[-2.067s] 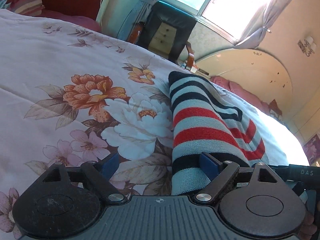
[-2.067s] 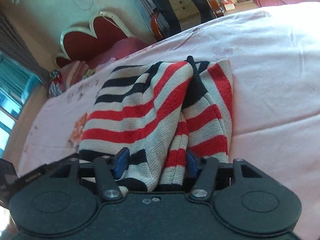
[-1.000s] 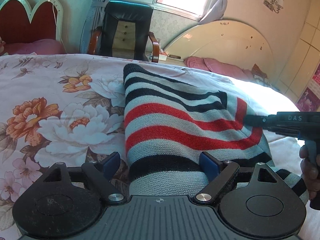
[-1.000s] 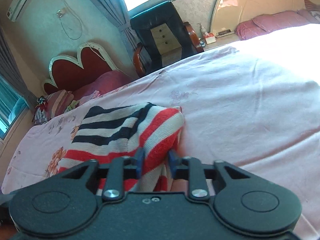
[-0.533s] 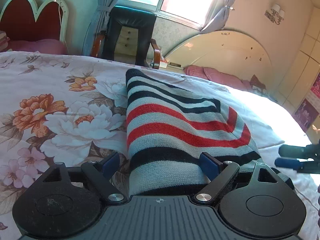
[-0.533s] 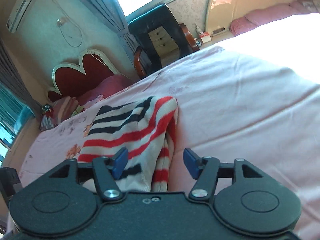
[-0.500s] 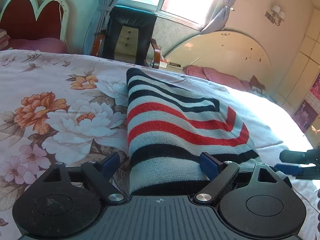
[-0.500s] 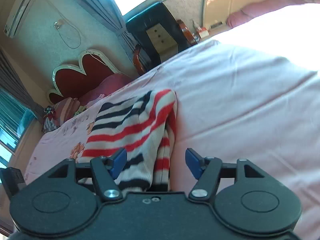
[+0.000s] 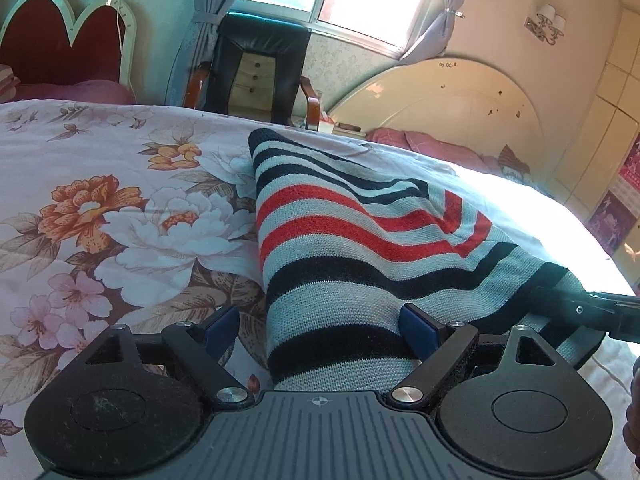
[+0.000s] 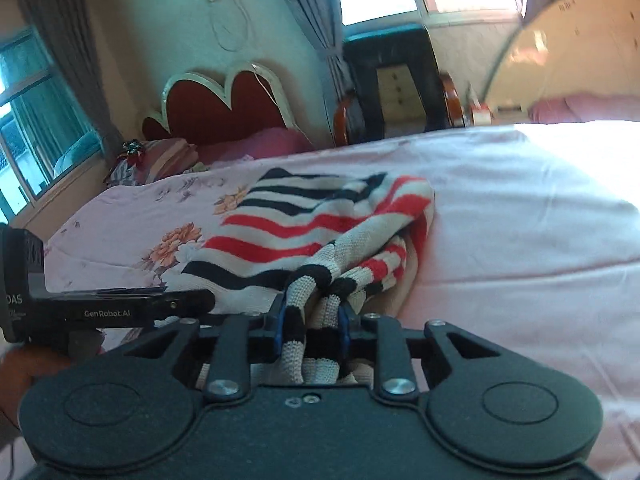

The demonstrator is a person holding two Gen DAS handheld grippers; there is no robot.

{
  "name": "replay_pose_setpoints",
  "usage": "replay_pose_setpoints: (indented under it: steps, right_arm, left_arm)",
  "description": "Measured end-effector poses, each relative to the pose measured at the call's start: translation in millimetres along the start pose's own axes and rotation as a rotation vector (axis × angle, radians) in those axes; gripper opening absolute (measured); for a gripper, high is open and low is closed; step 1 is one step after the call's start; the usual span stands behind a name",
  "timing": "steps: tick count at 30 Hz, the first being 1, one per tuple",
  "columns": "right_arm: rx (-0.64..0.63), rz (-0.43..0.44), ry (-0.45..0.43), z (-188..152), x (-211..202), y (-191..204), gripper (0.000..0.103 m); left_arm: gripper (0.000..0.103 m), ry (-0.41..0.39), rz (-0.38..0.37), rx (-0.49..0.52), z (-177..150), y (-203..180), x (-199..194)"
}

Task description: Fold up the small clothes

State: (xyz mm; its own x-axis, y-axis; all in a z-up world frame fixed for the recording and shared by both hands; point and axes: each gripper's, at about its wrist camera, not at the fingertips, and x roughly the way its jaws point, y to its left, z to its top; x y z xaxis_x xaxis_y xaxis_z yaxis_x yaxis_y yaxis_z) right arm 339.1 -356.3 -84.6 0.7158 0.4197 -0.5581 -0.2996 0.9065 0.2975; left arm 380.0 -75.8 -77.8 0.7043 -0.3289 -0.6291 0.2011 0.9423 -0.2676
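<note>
Armchair (image 9: 256,76) and headboard (image 9: 66,42) stand behind floral bedspread (image 9: 120,208).

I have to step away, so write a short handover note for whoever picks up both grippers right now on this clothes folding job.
Left gripper: jaws wide, the near edge of the striped sweater lies between them, not pinched.
Right gripper: jaws have just been closing, now pinching a bunched edge of the sweater.
Sweater lies partly folded on the floral bedspread.
Left to do: carry the pinched edge over, flatten, release.

Striped sweater (image 9: 352,248) between wide left tongs (image 9: 320,326), perhaps untouched
</note>
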Motion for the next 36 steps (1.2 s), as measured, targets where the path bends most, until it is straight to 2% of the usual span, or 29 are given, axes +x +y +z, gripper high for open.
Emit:
replay_pose_setpoints:
  steps: [1, 3, 4, 6, 7, 8, 10, 13, 16, 22, 25, 27, 31, 33, 36]
  right_arm:
    - [0.053, 0.004, 0.006, -5, 5, -11, 0.024]
    - [0.164, -0.022, 0.08, -24, 22, -39, 0.023]
    - [0.215, 0.0, 0.052, -30, 19, -46, 0.024]
    - [0.26, -0.006, 0.058, -29, 15, -45, 0.025]
    - [0.271, -0.013, 0.065, -26, 14, -44, 0.027]
    - [0.28, -0.026, 0.067, -23, 13, -43, 0.035]
    - [0.288, -0.084, 0.031, -17, 7, -41, 0.055]
    - [0.303, -0.106, -0.022, -10, -3, -43, 0.056]
    - [0.276, -0.108, -0.035, 1, 0, -40, 0.054]
    - [0.125, -0.11, -0.033, 10, 13, -19, 0.035]
    - [0.057, -0.097, -0.017, 11, 20, -6, 0.03]
    - [-0.001, -0.119, 0.003, 11, 26, 2, 0.028]
    - [-0.079, -0.179, 0.077, 5, 46, 1, 0.022]
    - [-0.084, -0.174, 0.078, 3, 48, -2, 0.022]
    - [-0.071, -0.171, 0.088, 4, 49, -4, 0.022]
  left_arm:
    - [0.086, 0.007, 0.004, 0.009, -1, -2, 3]
    - [0.091, 0.03, 0.008, 0.025, -3, -5, 10]
    - [0.096, 0.032, 0.025, 0.019, -3, -6, 12]
    - [0.097, 0.038, 0.029, 0.023, -1, -5, 12]
    - [0.097, 0.041, 0.029, 0.021, 0, -4, 12]
    - [0.097, 0.044, 0.03, 0.019, 0, -3, 11]
    - [0.097, 0.048, 0.036, 0.025, 2, -4, 10]
    - [0.097, 0.051, 0.049, 0.036, 4, -7, 8]
    - [0.097, 0.044, 0.053, 0.028, 8, -10, 5]
    - [0.102, 0.024, 0.051, 0.021, 15, -12, 1]
    - [0.102, 0.015, 0.033, 0.012, 21, -12, 2]
    - [0.102, 0.004, 0.015, -0.002, 26, -11, 3]
    - [0.102, 0.034, -0.011, -0.024, 32, -6, 18]
    - [0.102, 0.115, 0.001, -0.012, 29, -2, 37]
    - [0.102, 0.143, -0.05, -0.056, 24, 8, 50]
